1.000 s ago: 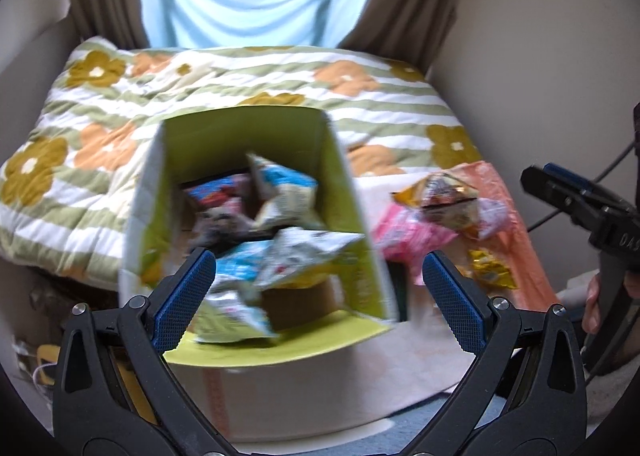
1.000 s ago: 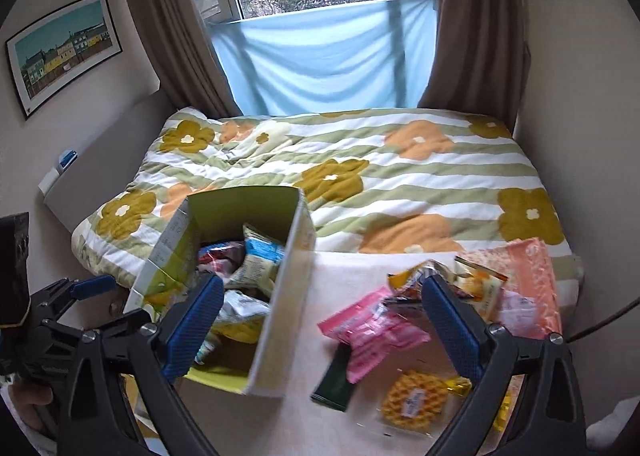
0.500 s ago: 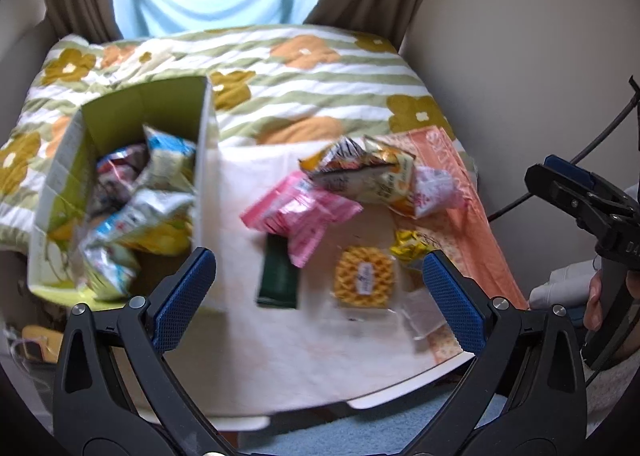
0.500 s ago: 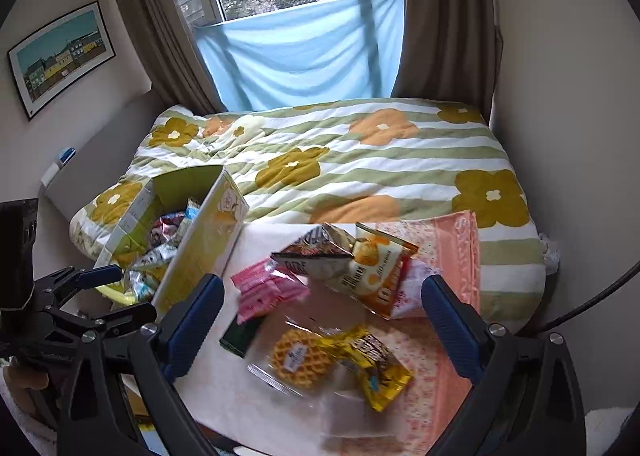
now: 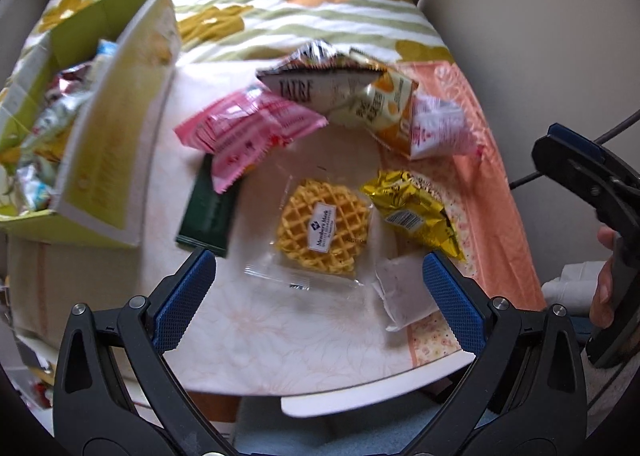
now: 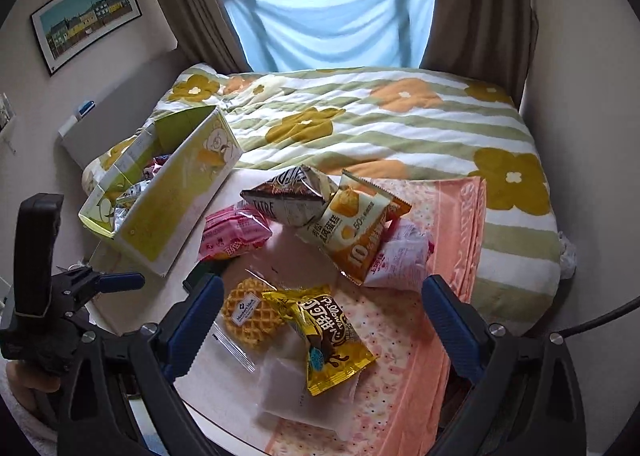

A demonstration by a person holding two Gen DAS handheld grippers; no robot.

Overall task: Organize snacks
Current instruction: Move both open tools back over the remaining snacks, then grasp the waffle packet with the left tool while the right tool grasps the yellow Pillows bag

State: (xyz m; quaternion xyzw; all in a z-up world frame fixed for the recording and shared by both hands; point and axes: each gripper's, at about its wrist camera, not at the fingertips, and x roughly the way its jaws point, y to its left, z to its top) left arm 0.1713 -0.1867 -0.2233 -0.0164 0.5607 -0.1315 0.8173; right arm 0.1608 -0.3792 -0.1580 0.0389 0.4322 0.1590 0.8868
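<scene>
The waffle (image 5: 322, 232) is seen just ahead of the left gripper (image 5: 319, 283), centred between its wide-spread, empty jaws, its clear wrapper running toward the fingers. The right gripper (image 6: 322, 331), likewise wide and empty, is held over the yellow pack (image 6: 328, 340) beside it. The box (image 5: 108, 143) lies far left; the pouch (image 5: 404, 292) is possibly partly tucked under the pack.

Loose snack packets (image 5: 322, 232) lie scattered beside the half-filled yellow-green box (image 5: 108, 159).
</scene>
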